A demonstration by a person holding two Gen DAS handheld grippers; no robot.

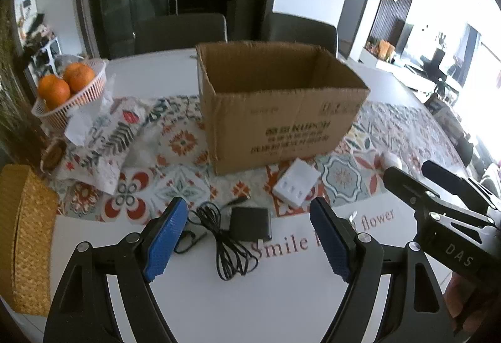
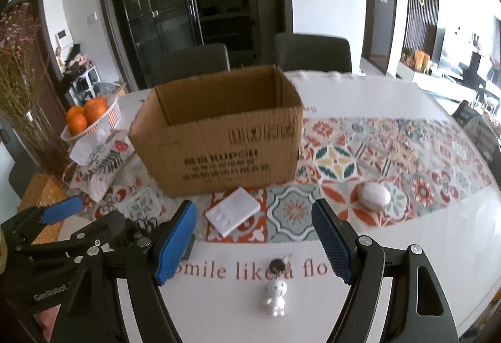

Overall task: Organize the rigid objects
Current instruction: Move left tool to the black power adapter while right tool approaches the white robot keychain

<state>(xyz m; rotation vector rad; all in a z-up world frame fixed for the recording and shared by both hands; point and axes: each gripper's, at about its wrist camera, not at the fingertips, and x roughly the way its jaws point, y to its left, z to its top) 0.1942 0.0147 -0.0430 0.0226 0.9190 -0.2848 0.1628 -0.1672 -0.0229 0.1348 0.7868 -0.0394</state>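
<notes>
An open cardboard box (image 1: 281, 117) (image 2: 219, 149) stands on the patterned runner. In front of it lies a white power strip (image 1: 296, 186) (image 2: 233, 214). A black power adapter (image 1: 250, 224) with its coiled cable (image 1: 228, 249) rests on the white table, just below my left gripper (image 1: 249, 205), which is open and holds nothing. My right gripper (image 2: 253, 208) is also open, hovering over a small white figure keychain (image 2: 277, 296) with a black ball (image 2: 277, 264). A white egg-shaped object (image 2: 374, 196) (image 1: 391, 159) sits to the right. The two grippers hang side by side.
A basket of oranges (image 1: 69, 83) (image 2: 90, 116), a floral tissue pouch (image 1: 116, 130) and a woven box (image 1: 28, 236) crowd the left side. Two dark chairs (image 2: 313, 52) stand behind the table. Dried flowers (image 2: 18, 67) rise at far left.
</notes>
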